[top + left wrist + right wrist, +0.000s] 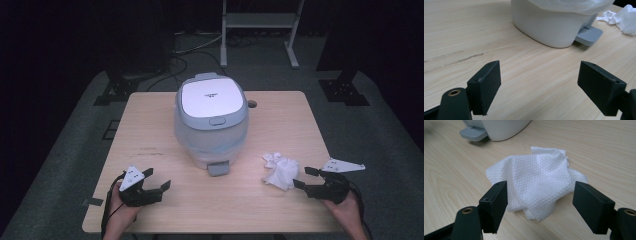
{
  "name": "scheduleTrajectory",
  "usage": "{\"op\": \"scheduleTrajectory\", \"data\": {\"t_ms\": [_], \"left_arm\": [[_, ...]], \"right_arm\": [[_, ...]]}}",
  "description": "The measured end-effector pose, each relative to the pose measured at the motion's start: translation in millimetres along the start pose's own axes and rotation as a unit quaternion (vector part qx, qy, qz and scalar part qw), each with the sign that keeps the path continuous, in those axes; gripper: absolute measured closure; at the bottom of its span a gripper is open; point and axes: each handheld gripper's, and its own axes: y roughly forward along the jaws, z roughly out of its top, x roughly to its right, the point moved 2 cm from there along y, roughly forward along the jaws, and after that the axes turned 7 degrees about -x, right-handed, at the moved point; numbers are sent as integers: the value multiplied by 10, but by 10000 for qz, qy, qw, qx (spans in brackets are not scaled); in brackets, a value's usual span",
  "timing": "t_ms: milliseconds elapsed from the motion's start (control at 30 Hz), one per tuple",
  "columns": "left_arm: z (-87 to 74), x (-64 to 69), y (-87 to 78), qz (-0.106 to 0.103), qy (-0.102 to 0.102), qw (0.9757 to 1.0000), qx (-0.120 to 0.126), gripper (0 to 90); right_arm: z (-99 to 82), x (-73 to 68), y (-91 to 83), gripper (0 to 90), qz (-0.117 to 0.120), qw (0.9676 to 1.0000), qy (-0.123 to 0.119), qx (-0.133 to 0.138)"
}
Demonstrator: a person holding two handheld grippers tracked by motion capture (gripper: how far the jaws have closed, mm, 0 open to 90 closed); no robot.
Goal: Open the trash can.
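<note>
A small white bin (211, 122) with a grey-rimmed lid and a grey foot pedal stands mid-table; its base and pedal (587, 36) lie ahead in the left gripper view. A crumpled white paper towel (280, 170) lies to its right, close in front of my right gripper (305, 177), which is open; in the right gripper view the towel (536, 182) sits just beyond the spread jaws, untouched. My left gripper (157, 178) rests at the front left, open, with bare table between its jaws (539, 85).
The light wooden table (150, 125) has a small round hole (251, 104) behind the bin. A grey metal frame (260, 30) and black stands sit on the dark floor beyond the table.
</note>
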Motion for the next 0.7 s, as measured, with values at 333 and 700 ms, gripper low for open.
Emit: {"op": "scheduleTrajectory", "data": {"t_ms": [333, 700], "left_arm": [[69, 118, 63, -111, 164, 9998, -23, 181], [187, 293, 155, -325, 379, 9987, -61, 181]], "right_arm": [[-7, -10, 7, 269, -1, 10000, -14, -18], [14, -15, -2, 266, -49, 10000, 32, 20]]}}
